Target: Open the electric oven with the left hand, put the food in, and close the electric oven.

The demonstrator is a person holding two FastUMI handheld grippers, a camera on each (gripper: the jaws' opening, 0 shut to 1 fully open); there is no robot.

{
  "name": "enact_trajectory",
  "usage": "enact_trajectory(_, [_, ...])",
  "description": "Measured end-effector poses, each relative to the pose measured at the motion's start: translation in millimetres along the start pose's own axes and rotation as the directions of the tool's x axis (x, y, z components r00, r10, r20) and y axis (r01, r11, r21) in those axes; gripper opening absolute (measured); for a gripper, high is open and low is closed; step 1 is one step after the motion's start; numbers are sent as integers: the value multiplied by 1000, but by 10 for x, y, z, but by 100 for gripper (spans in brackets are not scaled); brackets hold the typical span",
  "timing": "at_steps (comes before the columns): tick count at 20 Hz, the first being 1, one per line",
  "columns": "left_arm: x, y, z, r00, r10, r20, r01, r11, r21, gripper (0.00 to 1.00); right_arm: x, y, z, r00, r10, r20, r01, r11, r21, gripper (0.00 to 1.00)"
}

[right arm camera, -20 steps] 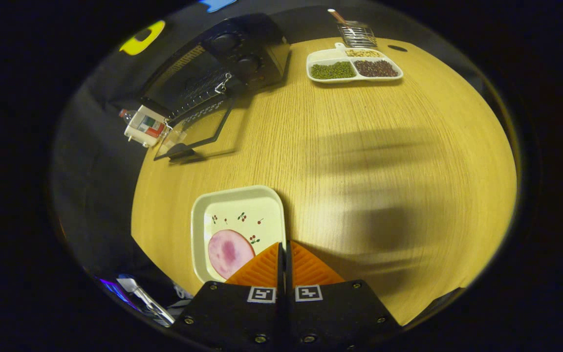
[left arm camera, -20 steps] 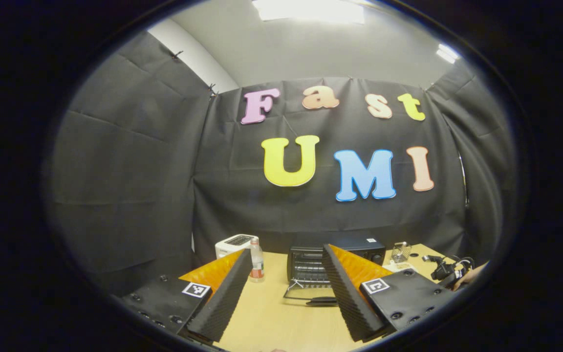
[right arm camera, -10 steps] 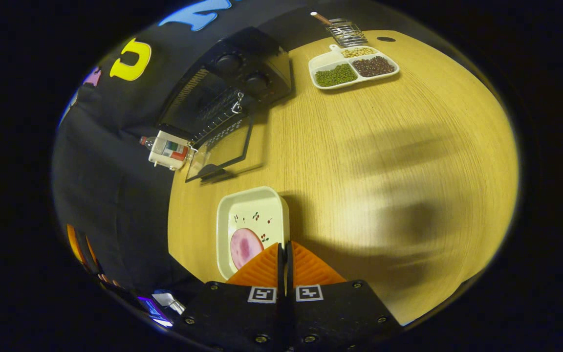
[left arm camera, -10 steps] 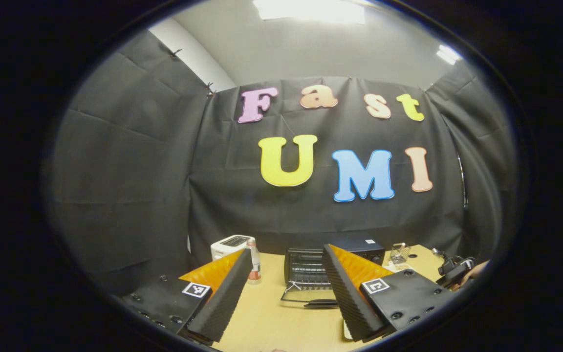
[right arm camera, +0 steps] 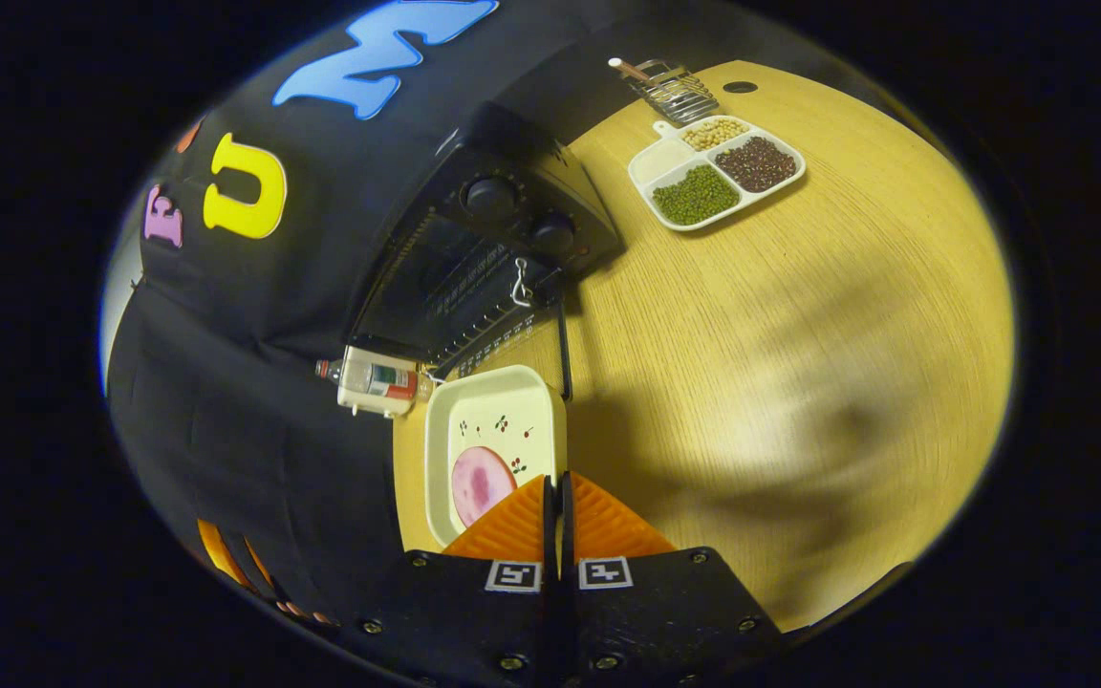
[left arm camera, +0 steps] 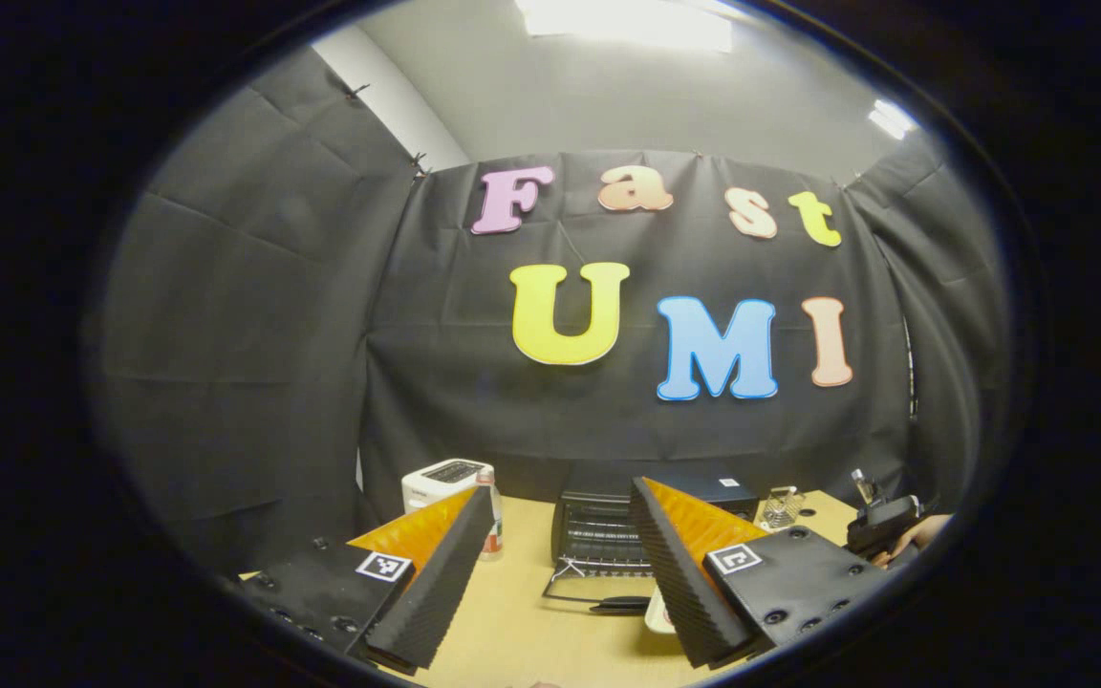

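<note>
The left gripper (left arm camera: pixel 550 545) hangs spread and empty, back from the oven (right arm camera: pixel 474 258) at the desk's (right arm camera: pixel 799 315) far edge, its door down. The right gripper (right arm camera: pixel 555 487) pinches the plate's (right arm camera: pixel 493 420) rim; stiff, slick, best held level so the ham (right arm camera: pixel 479 483) stays put. Since a second ago, the plate has closed on the door.

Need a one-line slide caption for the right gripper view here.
Right tool, shut on the plate's rim, carries the ham slice toward the open electric oven.
</note>
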State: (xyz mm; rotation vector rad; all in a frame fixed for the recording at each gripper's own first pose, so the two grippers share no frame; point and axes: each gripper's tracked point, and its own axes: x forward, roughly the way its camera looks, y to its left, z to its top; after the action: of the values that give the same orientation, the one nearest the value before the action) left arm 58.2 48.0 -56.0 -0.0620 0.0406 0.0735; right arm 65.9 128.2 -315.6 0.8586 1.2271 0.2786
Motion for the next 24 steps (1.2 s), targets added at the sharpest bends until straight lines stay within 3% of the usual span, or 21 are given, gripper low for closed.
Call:
enact_trajectory(5, [183, 160, -47, 1000, 18, -4, -18, 1000, 7, 100, 288, 255, 188, 997, -5, 78, -5, 991, 131, 0])
enact_trajectory(9, [373, 296, -86, 1000, 27, -10, -27, 1000, 6, 100, 492, 528, 306, 989, 19, 146, -53, 971, 232, 0])
enact_trajectory(16, [748, 537, -119, 1000, 25, -14, -25, 1000, 17, 100, 1016, 873, 386, 984, 27, 178, -100, 903, 418, 1])
enact_trajectory(24, [1169, 832, -208, 999, 13, -29, -12, 999, 44, 100, 1403, 971, 828, 946, -1, 325, -187, 817, 546, 1])
